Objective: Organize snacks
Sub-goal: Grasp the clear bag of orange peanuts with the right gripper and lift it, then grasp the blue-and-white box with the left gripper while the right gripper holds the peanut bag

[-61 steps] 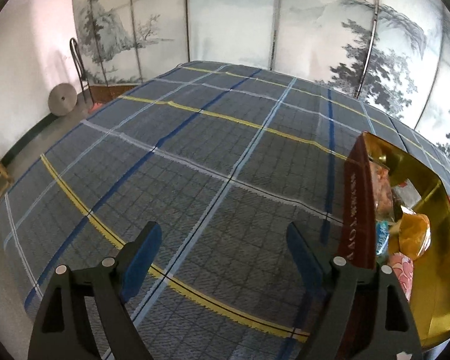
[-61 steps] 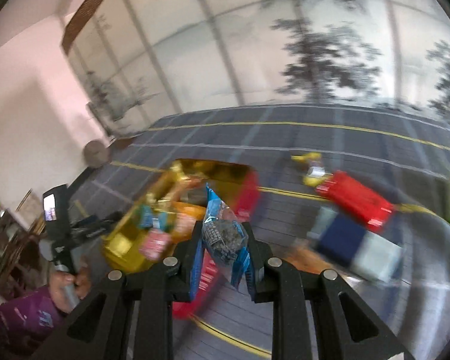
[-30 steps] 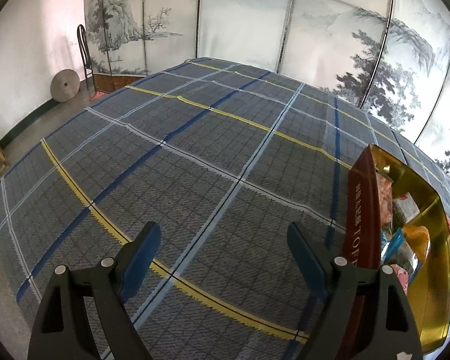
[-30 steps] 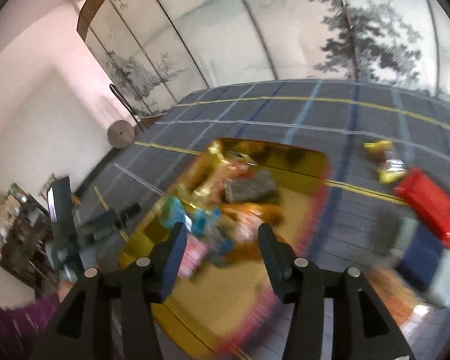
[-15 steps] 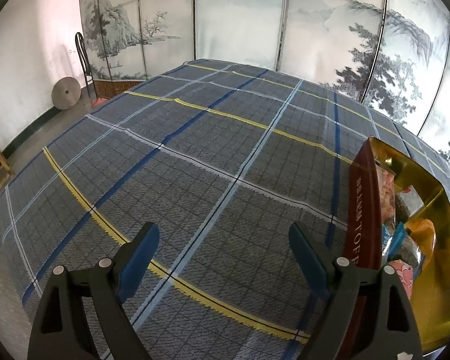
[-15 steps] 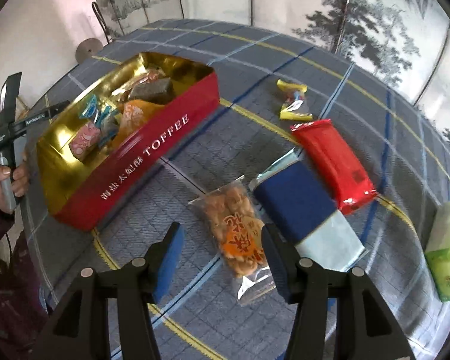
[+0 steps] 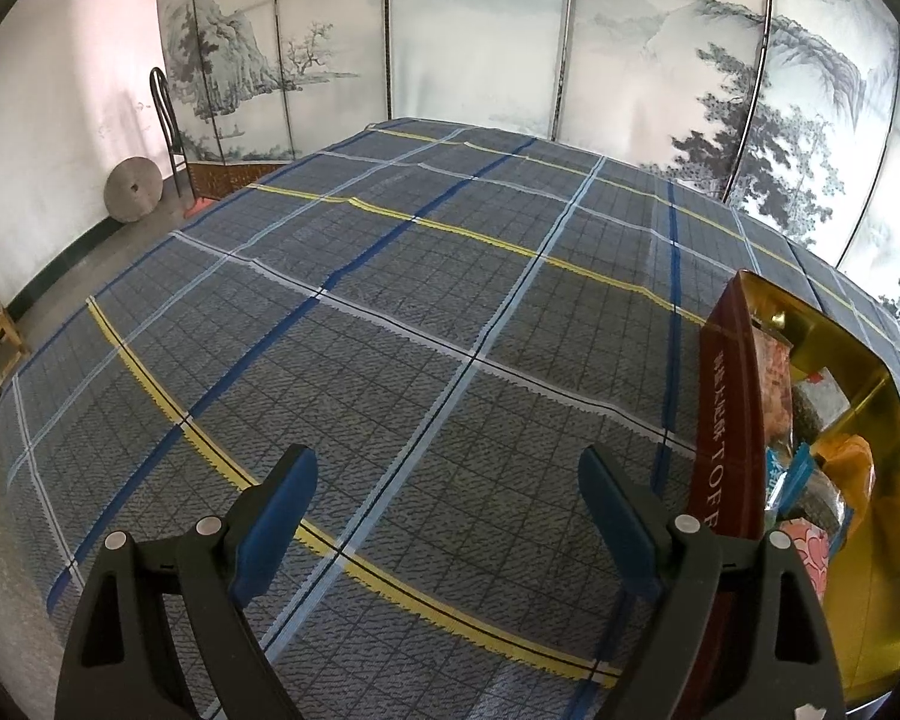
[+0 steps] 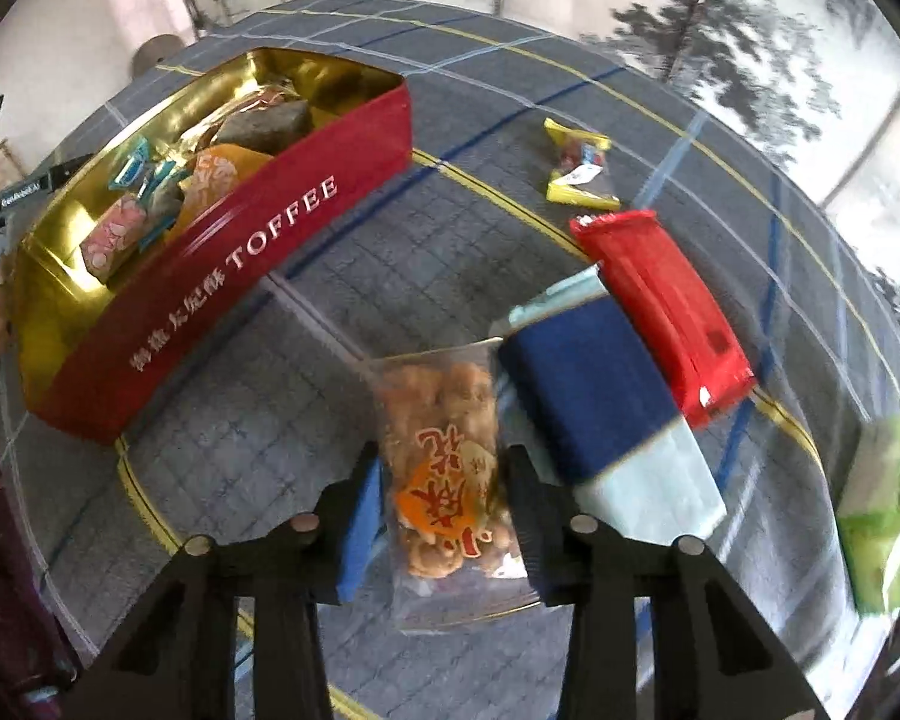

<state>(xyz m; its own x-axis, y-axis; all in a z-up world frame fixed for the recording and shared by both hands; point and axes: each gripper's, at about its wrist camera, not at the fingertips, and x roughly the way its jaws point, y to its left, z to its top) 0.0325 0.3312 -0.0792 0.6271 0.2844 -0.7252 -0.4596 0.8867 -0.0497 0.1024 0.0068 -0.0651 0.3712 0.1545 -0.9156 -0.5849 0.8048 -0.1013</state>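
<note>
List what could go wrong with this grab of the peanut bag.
The right hand-held gripper has just been closing around the peanut bag, so its fingers may crush the nuts or pinch only slack film, letting it slip.

The blue packet touches the bag's edge and could be dragged along.

The tin already looks crowded, so the bag may sit proud.

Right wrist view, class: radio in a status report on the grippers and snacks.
Right gripper just closing around peanut snack bag, pads at its sides. Left gripper open, empty, beside toffee tin. Blue packet close alongside the bag.
</note>
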